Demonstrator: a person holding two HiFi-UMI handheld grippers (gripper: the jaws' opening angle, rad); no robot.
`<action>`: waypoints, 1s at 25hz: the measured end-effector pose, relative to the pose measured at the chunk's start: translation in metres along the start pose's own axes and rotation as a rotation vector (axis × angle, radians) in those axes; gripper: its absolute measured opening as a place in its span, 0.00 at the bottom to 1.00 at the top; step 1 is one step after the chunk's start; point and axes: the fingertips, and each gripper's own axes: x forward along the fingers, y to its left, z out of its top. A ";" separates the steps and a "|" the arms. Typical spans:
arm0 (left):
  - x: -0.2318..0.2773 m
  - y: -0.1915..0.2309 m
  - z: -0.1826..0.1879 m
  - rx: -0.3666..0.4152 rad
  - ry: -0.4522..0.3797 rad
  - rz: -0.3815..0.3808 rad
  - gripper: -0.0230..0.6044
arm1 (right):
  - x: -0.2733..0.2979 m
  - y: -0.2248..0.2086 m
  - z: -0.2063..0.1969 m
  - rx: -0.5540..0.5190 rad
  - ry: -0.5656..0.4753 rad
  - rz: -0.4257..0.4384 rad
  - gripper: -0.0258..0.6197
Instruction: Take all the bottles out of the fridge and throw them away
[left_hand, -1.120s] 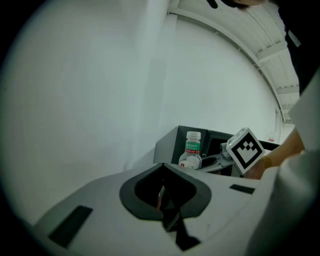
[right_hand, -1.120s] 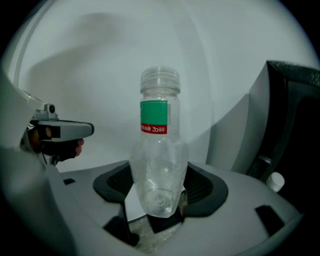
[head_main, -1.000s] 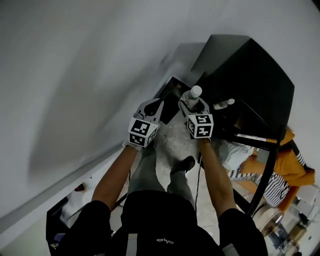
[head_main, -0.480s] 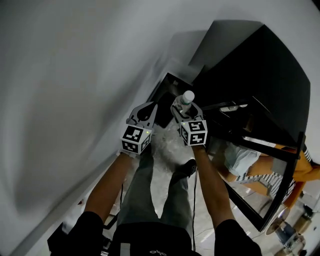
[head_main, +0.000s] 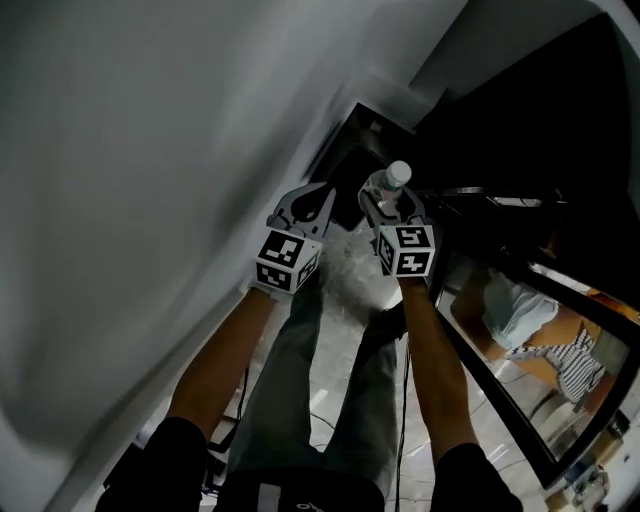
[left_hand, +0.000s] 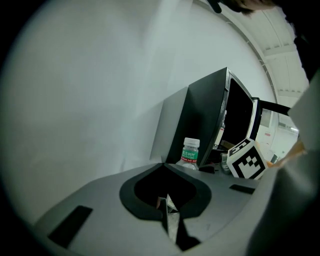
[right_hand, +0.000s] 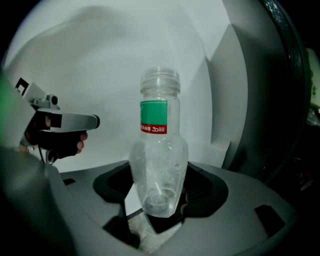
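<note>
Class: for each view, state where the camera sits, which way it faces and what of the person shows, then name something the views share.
Head view: on the head, facing steeply down; forearms, legs, left gripper and right gripper show.
Left gripper view: on the left gripper, facing along its shut, empty jaws toward the fridge; the right gripper's cube shows.
Right gripper view: on the right gripper, facing along jaws clamped on the bottle; the left hand shows.
Shared: the bottle appears in all three.
</note>
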 end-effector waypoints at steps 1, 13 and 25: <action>0.002 0.003 -0.008 -0.004 0.008 -0.001 0.03 | 0.005 -0.001 -0.010 0.005 0.009 -0.001 0.51; 0.004 0.018 -0.042 -0.026 0.046 0.006 0.03 | 0.052 -0.014 -0.062 0.094 0.036 -0.017 0.52; 0.004 0.012 -0.042 -0.034 0.040 0.001 0.03 | 0.042 -0.028 -0.061 0.136 0.010 -0.066 0.53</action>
